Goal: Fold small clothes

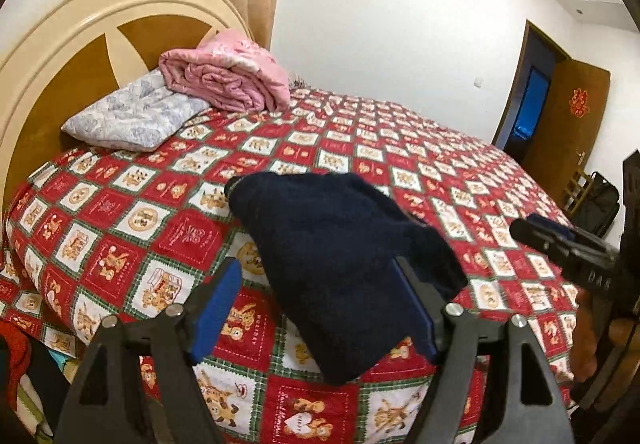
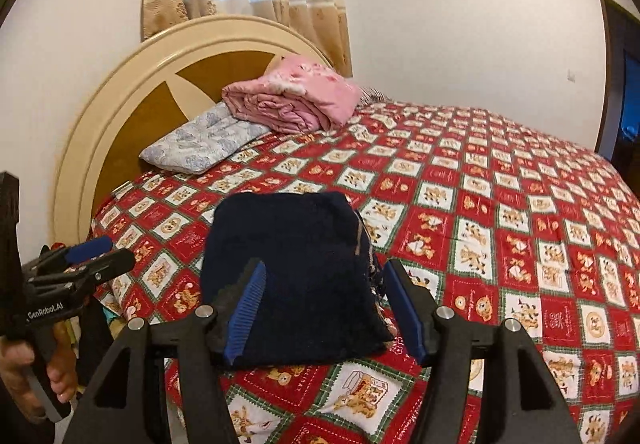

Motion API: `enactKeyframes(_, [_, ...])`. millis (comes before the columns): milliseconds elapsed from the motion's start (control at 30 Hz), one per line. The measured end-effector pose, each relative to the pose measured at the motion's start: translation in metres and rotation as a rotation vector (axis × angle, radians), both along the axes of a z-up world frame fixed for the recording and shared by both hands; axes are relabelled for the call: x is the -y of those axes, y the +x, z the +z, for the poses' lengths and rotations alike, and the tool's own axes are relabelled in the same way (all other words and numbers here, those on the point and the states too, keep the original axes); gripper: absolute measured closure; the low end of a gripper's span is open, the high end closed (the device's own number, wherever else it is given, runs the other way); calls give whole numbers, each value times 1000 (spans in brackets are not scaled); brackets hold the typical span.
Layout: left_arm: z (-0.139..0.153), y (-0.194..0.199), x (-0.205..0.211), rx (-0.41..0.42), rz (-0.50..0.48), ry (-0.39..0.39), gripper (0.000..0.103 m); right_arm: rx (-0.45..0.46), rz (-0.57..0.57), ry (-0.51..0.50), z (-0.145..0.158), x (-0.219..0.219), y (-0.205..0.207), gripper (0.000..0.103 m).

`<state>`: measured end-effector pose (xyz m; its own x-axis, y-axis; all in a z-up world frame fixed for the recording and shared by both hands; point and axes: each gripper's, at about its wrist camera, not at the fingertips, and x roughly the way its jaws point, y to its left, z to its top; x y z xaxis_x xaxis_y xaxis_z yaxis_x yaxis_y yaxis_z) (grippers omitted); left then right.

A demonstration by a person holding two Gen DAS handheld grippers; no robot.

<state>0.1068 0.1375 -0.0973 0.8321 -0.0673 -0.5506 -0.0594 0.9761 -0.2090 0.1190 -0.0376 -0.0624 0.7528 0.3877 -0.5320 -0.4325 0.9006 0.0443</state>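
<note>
A dark navy knitted garment (image 1: 336, 264) lies folded into a compact block on the red patterned bedspread (image 1: 140, 211), near the bed's front edge. It also shows in the right wrist view (image 2: 296, 276). My left gripper (image 1: 316, 308) is open and empty, held above the garment's near left part. My right gripper (image 2: 324, 308) is open and empty, just above the garment's near edge. The right gripper also shows at the right of the left wrist view (image 1: 560, 244), and the left gripper at the left of the right wrist view (image 2: 88, 256).
A grey-blue pillow (image 1: 132, 115) and a folded pink quilt (image 1: 228, 75) lie by the cream headboard (image 1: 52, 55). A brown door (image 1: 568, 123) and a dark bag (image 1: 600, 203) stand at the far right. Red and other clothes (image 1: 16, 356) lie beside the bed at left.
</note>
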Motion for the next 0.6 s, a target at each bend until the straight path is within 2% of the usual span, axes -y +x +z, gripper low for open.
enactKeyframes(67, [5, -5, 2, 20, 5, 6, 18, 18, -4, -7, 4, -2, -7, 40])
enactKeyframes(267, [17, -15, 11, 67, -5, 27, 18, 43, 3, -10, 11, -4, -19, 40])
enactKeyframes(600, [21, -17, 13, 71, 2, 30, 17, 47, -17, 8, 14, 5, -22, 39])
